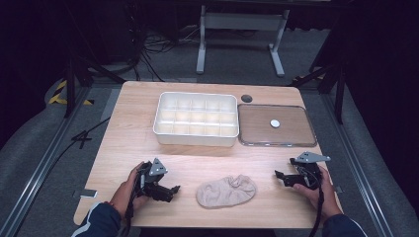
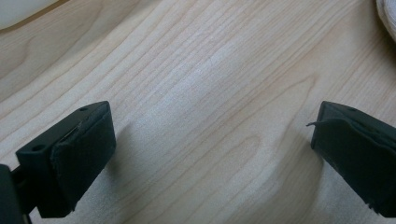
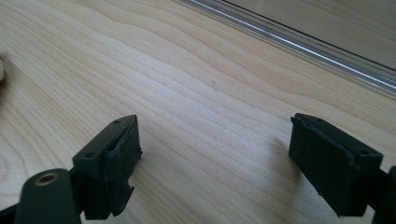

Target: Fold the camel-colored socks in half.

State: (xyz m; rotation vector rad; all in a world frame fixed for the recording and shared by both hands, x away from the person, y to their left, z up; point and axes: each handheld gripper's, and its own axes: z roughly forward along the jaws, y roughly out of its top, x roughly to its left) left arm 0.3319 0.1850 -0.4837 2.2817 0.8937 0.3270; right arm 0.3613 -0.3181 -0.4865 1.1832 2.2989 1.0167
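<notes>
Left gripper [image 1: 170,190]: jaws apart, empty | right gripper [image 1: 281,177]: jaws apart, empty | sock [image 1: 226,191]: on table [image 1: 133,143], between both.

One table [image 1: 128,143] is seen. On it, one sock [image 1: 226,191] is counted, beige and lying flat. One white tray [image 1: 196,140] is counted, divided into compartments in three rows of five, fifteen in all. One clear lid [image 1: 257,126] is counted beside the tray, with one white knob [image 1: 274,123] on it. One dark round cap [image 1: 246,98] is seen set in the table. Two grippers are counted, a left gripper [image 1: 173,190] and a right gripper [image 1: 279,177].
</notes>
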